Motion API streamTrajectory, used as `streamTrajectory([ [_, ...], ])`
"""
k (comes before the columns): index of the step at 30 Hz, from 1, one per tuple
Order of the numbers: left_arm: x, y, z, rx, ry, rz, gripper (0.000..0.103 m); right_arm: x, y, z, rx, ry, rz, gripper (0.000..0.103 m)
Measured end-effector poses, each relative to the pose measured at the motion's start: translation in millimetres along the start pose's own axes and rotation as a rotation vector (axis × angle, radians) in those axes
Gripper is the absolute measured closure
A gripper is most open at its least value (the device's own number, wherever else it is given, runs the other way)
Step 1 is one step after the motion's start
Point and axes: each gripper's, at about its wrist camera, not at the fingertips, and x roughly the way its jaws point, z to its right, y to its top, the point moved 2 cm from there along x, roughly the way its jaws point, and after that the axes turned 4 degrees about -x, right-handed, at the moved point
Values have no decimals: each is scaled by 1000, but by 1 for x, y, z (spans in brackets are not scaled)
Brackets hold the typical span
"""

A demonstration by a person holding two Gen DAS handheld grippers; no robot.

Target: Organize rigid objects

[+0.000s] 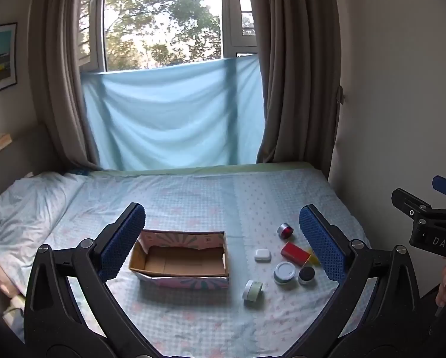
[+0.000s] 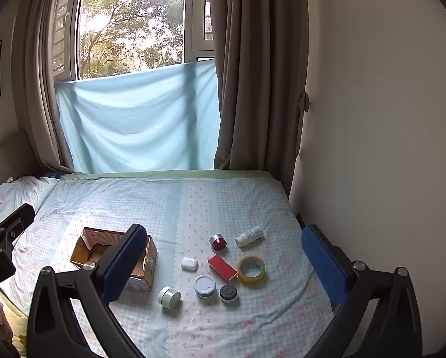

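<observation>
Two spread grippers above the bed

Both hang empty, left gripper [image 1: 221,238] over the cardboard box [image 1: 179,258], right gripper [image 2: 223,256] over the clutter beside it: tape roll [image 2: 251,269], red box [image 2: 222,267], jars, earbud case [image 2: 189,263].

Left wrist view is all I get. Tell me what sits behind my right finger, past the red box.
Observer: A roll of yellow tape lies flat there, touching the red box.
Operator: List anything farther right.
Observer: A small white bottle lies on its side, beyond the tape, right of the red-lidded jar.
Operator: Report the right gripper's state.
Observer: The right gripper is open and holds nothing; its fingers frame the cluster of small items.
Operator: Confirm the cardboard box.
Observer: From the right wrist, the cardboard box is partly hidden behind that gripper's left finger; no item shows in the visible part.
</observation>
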Motion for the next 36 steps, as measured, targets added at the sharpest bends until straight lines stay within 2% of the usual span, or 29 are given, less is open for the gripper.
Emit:
streamTrajectory([
  [5, -7, 1, 5, 26, 20, 38, 0, -1, 1, 3, 0, 5, 6, 0],
  [18, -9, 1, -3, -9, 6, 32, 1, 0, 3, 2, -2, -2, 6, 0],
  [36, -9, -2, -1, 6, 3, 32, 0, 2, 1, -2, -5, -3, 14, 0],
])
